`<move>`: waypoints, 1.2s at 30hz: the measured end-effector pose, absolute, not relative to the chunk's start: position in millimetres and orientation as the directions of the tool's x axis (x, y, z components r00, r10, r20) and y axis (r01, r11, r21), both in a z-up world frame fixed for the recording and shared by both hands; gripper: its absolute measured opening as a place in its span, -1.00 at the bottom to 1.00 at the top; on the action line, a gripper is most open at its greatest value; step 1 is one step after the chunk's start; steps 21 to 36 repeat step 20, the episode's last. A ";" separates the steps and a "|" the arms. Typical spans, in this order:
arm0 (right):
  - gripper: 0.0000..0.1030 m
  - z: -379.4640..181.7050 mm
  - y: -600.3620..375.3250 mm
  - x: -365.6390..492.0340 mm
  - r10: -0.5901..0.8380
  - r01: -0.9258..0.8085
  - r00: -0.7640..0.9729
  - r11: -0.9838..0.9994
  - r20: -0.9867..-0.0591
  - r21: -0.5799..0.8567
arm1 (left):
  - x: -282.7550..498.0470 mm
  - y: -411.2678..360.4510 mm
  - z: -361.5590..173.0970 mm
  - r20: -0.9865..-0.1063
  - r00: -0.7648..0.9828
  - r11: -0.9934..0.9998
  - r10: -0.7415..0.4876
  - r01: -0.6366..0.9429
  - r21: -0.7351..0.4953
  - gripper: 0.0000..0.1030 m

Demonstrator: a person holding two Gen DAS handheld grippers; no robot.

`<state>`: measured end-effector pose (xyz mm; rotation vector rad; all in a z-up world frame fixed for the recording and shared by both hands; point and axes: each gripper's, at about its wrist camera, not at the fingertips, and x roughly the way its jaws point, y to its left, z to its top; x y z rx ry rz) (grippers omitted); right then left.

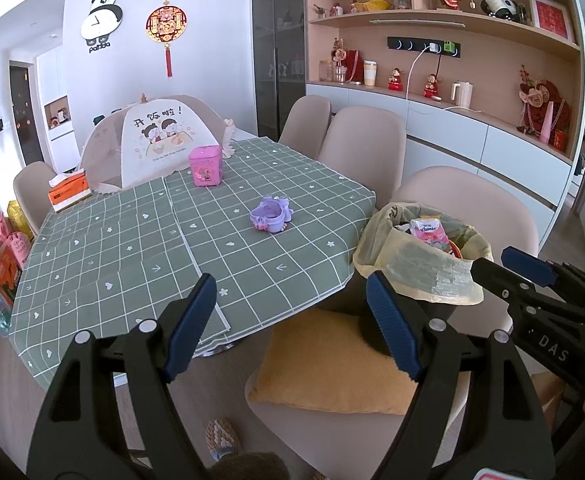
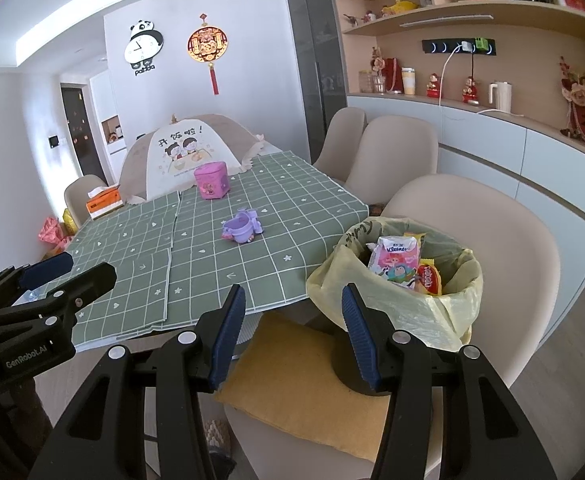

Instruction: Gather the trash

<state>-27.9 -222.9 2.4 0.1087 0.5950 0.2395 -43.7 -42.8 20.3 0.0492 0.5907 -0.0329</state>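
A trash bin lined with a yellow bag (image 1: pixel 432 276) (image 2: pixel 424 312) stands on a chair with a yellow cushion (image 2: pixel 304 380) beside the table. Inside lie a pink tissue pack (image 2: pixel 394 260) and snack wrappers (image 2: pixel 430 278); the pack also shows in the left wrist view (image 1: pixel 428 232). My left gripper (image 1: pixel 292 324) is open and empty, held over the table's near edge. My right gripper (image 2: pixel 290 332) is open and empty, just in front of the bin. Each gripper shows in the other's view, the right one (image 1: pixel 512 268) and the left one (image 2: pixel 68 270).
The table with a green checked cloth (image 1: pixel 140 256) carries a purple toy dish (image 1: pixel 270 214), a pink tin (image 1: pixel 205 166), a mesh food cover (image 1: pixel 156 140) and an orange tissue box (image 1: pixel 68 192). Beige chairs (image 1: pixel 364 140) ring the table. Bags and bottles (image 1: pixel 0 264) lie at left.
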 end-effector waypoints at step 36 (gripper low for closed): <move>-0.07 -8.5 -209.1 5.3 0.261 -0.191 0.774 0.965 -0.577 0.179 | -5.8 -16.3 15.9 -0.612 0.791 0.999 0.028 -0.001 0.044 0.44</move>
